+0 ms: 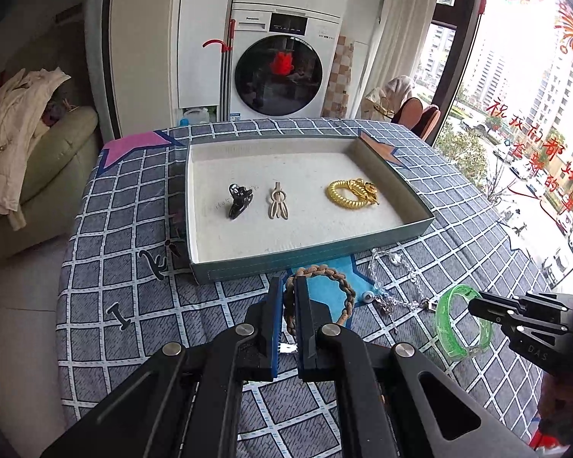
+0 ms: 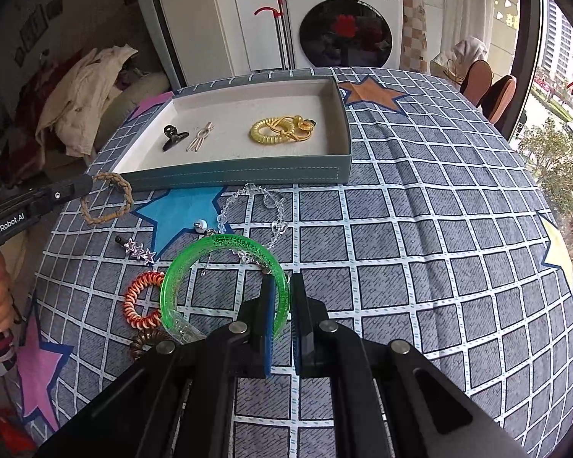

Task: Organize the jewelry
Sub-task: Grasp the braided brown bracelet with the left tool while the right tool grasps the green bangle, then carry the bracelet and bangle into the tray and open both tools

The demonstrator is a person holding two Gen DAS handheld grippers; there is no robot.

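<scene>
A: What do we have in our left gripper [image 1: 286, 305]?

B: Our jaws are pinched on the braided bracelet [image 1: 321, 294], which sits just in front of the tray [image 1: 271, 263] on the table [image 1: 126, 198].

A: And our right gripper [image 2: 282, 305]?

B: We have it clamped on the rim of the green bangle [image 2: 210, 263], with the rest of the ring sticking out to our left, over the checked cloth.

A: What are we seeing inside the tray?

B: A black clip [image 1: 240, 200], a beige clip [image 1: 277, 206] beside it, and a gold coil tie [image 1: 353, 192] (all resting on the pale lining, well apart from the walls).

A: What lies loose outside it?

B: We see a clear bead chain [image 2: 248, 206] between tray and bangle, a star hairpin [image 2: 137, 250], an orange coil tie [image 2: 143, 299] and a brown coil [image 2: 145, 341] nearer us.
</scene>
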